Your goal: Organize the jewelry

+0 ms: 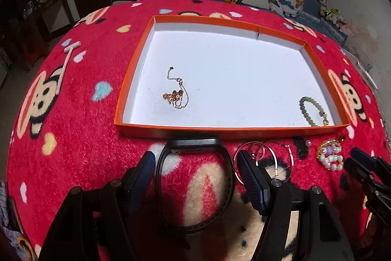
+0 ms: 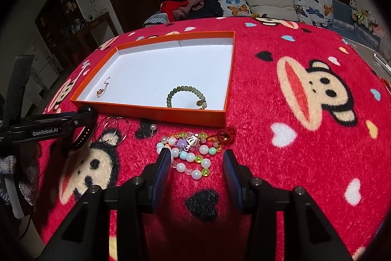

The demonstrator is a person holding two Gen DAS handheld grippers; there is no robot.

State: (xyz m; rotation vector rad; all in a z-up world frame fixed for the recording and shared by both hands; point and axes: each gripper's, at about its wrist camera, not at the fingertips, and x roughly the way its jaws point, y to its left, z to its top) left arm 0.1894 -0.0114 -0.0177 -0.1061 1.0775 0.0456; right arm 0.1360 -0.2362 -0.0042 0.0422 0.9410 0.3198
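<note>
Red plush blanket (image 1: 80,153), printed with cartoon monkeys and hearts, covered the whole worktop, and on it sat the shallow orange cardboard tray with a white floor (image 1: 136,76). Two pieces already lay inside the tray: a thin gold chain bracelet (image 1: 176,94) toward its left side and a green bead bracelet (image 2: 185,96) against its near wall. By that count the sorting looked partly done, with the pickup of the next pieces in hand. The rest waited on the blanket just in front of the tray's near wall: a black band-style wristwatch (image 1: 195,177), a cluster of thin silver hoop bangles (image 1: 264,158), a bracelet of white pearly and coloured beads with a red knot charm (image 2: 193,153), and a single pearl-headed pin (image 2: 152,127). The left gripper (image 1: 196,177) stood with its fingers wide apart, the watch loop lying between them, neither blue pad visibly pressing on the strap; its right pad sat just beside the hoops. The right gripper (image 2: 196,163) was likewise parted, not closed on anything, its fingers straddling the pearly bead bracelet, the left pad at or nearly at an outer bead, the right one apart. The next move probably called for each hand to close squarely on its own piece, the left without snagging the bangles, then lift over the low wall into the tray.
</note>
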